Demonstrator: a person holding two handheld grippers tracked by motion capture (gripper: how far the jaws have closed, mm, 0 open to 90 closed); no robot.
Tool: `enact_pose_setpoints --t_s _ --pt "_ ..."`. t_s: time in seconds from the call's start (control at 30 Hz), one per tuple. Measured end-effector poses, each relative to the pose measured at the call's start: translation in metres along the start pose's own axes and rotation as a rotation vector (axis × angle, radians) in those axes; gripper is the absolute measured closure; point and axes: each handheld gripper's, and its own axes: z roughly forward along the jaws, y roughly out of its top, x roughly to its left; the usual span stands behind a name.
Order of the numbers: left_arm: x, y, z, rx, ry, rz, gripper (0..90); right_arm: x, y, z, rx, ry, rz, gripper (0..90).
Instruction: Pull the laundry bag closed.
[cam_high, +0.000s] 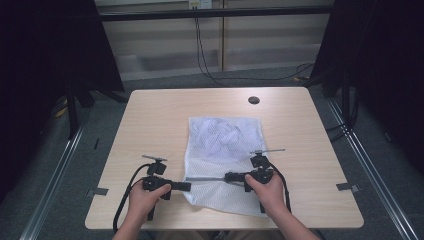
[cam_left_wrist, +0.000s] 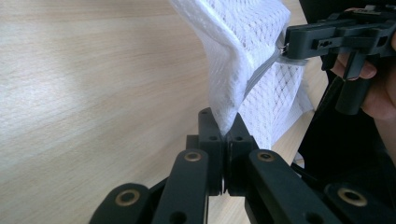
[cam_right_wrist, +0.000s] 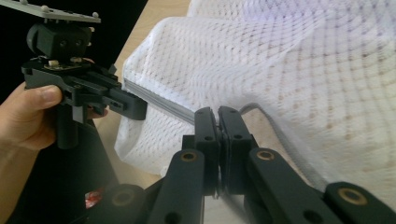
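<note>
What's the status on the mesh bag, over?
Left gripper shut on mesh bag corner. Right gripper shut on grey zipper. Bag flat on table, nothing obstructing.

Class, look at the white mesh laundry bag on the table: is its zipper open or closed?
Cannot tell. The white mesh laundry bag lies flat on the wooden table; both grippers' jaws are shut along its grey zipper, and no gap shows.
</note>
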Motion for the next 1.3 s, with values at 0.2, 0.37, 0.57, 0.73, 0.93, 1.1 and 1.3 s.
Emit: enact_pose_setpoints --t_s 0.2,0.37,0.57,0.73,0.93,1.1,1.3 --pt "0.001 0.0007 -0.0003 -0.002 -0.006 -0.002 88.6 -0.0027 0.0003 -0.004 -0.005 0.006 0.007 87.4" --pt "0.0008 0.0008 -0.0002 -0.01 -0.005 -0.007 88.6 -0.0028 0.0003 -0.0043 -0.004 0.008 0.008 87.4" --pt "0.0016 0.001 -0.0011 -0.003 -0.003 0.008 88.6 -0.0027 -0.0005 -0.006 -0.004 0.011 0.007 87.4" --pt "0.0002 0.0006 -0.0002 -0.011 -0.009 -0.012 88.6 -0.0022 -0.0006 -0.0067 -0.006 0.008 0.005 87.4" --pt "0.0002 0.0004 -0.0002 -0.003 -0.01 -0.004 88.6 -0.0022 -0.0011 -0.0075 -0.002 0.014 0.011 87.4" --pt "0.0008 0.0006 -0.0006 0.008 -0.011 0.008 88.6 -0.0026 -0.0013 -0.0085 -0.004 0.016 0.011 87.4" --pt "0.0006 0.0006 -0.0004 0.008 -0.011 0.013 88.6 -0.0029 -0.0015 -0.0091 -0.006 0.016 0.008 87.4"
